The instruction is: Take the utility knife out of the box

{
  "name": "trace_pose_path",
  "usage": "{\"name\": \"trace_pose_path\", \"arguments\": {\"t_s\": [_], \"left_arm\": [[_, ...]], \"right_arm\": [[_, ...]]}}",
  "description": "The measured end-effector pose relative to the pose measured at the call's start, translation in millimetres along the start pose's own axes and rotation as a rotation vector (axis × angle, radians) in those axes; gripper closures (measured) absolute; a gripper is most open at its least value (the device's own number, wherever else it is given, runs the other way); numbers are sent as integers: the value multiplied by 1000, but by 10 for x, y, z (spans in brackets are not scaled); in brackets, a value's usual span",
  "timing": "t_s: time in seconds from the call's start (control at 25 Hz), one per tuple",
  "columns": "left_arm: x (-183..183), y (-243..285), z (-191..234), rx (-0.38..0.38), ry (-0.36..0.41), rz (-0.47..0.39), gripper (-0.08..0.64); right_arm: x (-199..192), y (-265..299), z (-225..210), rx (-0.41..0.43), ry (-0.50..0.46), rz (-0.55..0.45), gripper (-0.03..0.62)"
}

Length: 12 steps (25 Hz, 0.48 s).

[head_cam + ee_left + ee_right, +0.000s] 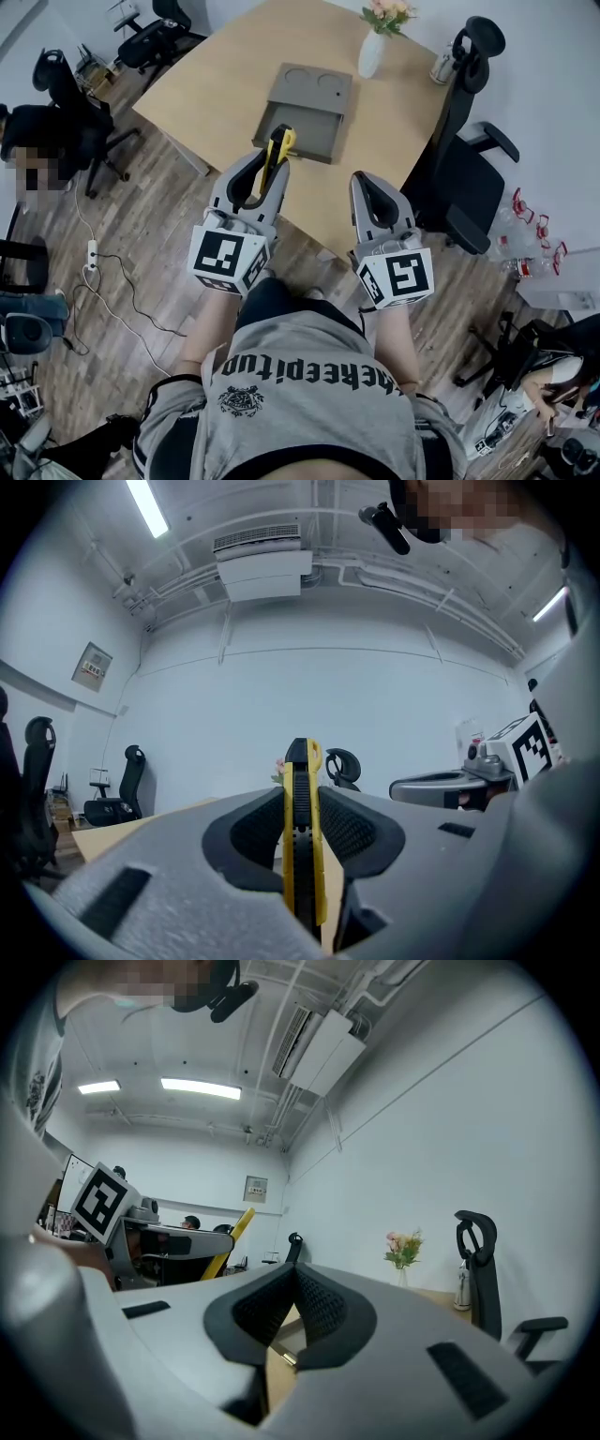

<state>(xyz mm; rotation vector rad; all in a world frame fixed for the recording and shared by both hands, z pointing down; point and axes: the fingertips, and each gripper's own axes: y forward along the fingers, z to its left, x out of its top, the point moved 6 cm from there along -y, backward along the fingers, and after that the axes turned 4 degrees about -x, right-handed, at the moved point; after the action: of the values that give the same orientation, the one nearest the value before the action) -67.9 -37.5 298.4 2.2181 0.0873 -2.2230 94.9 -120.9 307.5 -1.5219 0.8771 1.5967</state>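
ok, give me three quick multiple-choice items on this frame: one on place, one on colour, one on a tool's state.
1. Where is the utility knife relative to the box?
A. lying inside it
B. outside it, in the left tool
C. under it

2. What colours is the utility knife?
A. red and white
B. yellow and black
C. all grey

3. The right tool is:
A. shut, empty
B. wide open
C. shut on the utility knife

Key:
1 B, the left gripper view shows both pads pressed on it.
2 B, it has a yellow body with a black slider.
3 A, its pads meet with nothing between them.
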Motion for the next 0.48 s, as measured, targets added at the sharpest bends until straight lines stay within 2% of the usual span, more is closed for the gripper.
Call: {"name": "trace_pose_path", "arguments": {"t_s": [0.48], "left_arm": [[135,-227,217,-36,1,-40,433]], "right_arm": [[89,91,279,-44,-7,1,586]]}}
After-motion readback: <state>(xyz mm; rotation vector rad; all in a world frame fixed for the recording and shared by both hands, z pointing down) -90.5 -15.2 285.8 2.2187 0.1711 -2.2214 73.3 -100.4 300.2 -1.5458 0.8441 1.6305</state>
